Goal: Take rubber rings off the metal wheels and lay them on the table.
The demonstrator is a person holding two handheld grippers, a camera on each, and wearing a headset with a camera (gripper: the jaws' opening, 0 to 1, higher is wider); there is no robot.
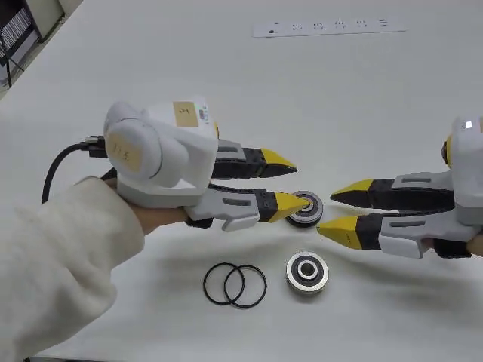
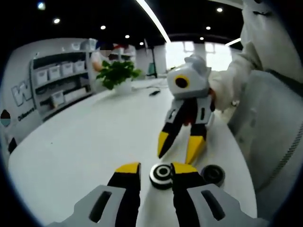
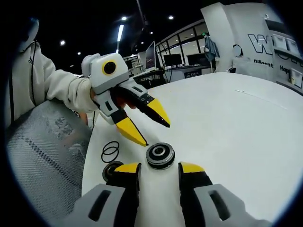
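Observation:
A metal wheel [image 1: 308, 210] lies flat on the white table [image 1: 226, 75] between my two grippers, partly covered by a yellow tip of my left gripper [image 1: 298, 183]. In the left gripper view the wheel [image 2: 162, 175] sits just between my open left gripper [image 2: 156, 169]. My right gripper [image 1: 330, 213] faces it from the right, open and empty, with the wheel [image 3: 160, 155] just ahead of the right gripper [image 3: 159, 168]. A second wheel [image 1: 306, 271] with a dark outer band lies nearer me. Two loose black rubber rings [image 1: 235, 285] overlap on the table to its left.
A white power strip [image 1: 328, 28] lies at the table's far edge. A black cable [image 1: 64, 162] trails from the left gripper. A grey mesh chair [image 3: 42, 142] stands beside the table. Shelves [image 2: 57, 85] and a potted plant [image 2: 117, 73] stand far beyond the table.

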